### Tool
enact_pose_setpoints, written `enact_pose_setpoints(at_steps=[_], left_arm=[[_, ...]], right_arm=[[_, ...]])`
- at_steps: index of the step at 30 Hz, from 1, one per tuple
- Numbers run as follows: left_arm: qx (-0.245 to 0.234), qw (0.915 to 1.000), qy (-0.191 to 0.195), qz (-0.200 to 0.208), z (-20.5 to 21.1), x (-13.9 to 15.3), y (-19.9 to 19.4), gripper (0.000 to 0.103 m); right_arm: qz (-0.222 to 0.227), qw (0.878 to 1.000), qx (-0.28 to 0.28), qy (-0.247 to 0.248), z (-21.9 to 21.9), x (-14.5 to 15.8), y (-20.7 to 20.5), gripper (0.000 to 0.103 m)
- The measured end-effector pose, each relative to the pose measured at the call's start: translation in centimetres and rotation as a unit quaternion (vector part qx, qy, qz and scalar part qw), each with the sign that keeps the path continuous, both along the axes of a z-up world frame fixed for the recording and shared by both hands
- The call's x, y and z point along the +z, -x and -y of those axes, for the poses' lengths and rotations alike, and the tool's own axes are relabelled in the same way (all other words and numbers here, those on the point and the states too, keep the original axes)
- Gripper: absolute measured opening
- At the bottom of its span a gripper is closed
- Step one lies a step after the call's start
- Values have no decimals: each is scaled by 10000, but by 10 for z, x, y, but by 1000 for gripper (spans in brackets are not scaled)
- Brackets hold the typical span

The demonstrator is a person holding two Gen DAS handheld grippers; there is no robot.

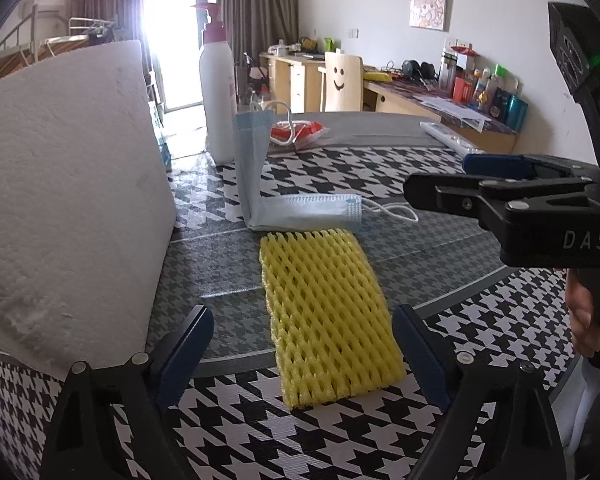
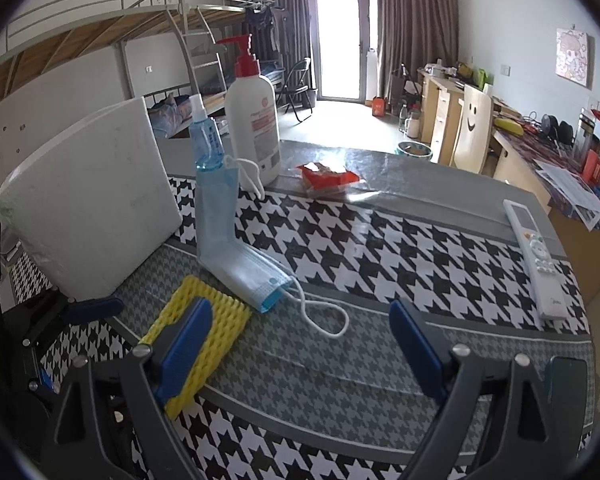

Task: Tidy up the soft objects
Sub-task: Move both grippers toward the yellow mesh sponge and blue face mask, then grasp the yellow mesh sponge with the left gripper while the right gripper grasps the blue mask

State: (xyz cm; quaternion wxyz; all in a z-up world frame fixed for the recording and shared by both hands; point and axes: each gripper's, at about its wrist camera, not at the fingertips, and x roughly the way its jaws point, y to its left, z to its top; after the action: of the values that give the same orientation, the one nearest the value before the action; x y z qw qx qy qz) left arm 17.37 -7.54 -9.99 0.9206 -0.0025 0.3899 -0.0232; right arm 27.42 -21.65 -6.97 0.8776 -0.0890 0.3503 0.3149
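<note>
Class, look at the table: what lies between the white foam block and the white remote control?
In the right wrist view, the blue face masks and the yellow foam net lie between the foam block and remote.

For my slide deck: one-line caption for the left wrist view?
Open left tool straddling a yellow foam net, with a folded face mask beyond.

Black plastic left gripper (image 1: 303,350) with blue pads, silver screws; same right gripper (image 2: 300,354), "DAS" lettering, green light.
</note>
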Motion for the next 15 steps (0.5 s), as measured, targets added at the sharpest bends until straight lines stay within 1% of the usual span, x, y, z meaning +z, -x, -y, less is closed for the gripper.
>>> enact_pose_setpoints(at_steps=[2, 8, 10, 11, 13, 15], left_arm=[[-20, 10000, 6, -61, 1, -2, -2, 86], [-42, 9999, 10, -145, 2, -5, -6, 86], [-64, 9998, 30, -197, 2, -6, -8, 85], [-56, 9997, 44, -226, 2, -7, -9, 82], [-56, 9994, 120, -318, -1, -9, -12, 79], [-81, 9992, 161, -358, -2, -11, -11, 77]], right_arm=[[-22, 10000, 3, 24, -1, -1, -2, 92], [-71, 9998, 165, 75, -9, -2, -5, 87], [-53, 9996, 255, 124, -14, -4, -7, 84], [-71, 9994, 296, 145, -17, -5, -8, 82], [-188, 9988, 400, 203, -23, -10, -13, 74], [-254, 9983, 467, 235, -28, -14, -17, 73]])
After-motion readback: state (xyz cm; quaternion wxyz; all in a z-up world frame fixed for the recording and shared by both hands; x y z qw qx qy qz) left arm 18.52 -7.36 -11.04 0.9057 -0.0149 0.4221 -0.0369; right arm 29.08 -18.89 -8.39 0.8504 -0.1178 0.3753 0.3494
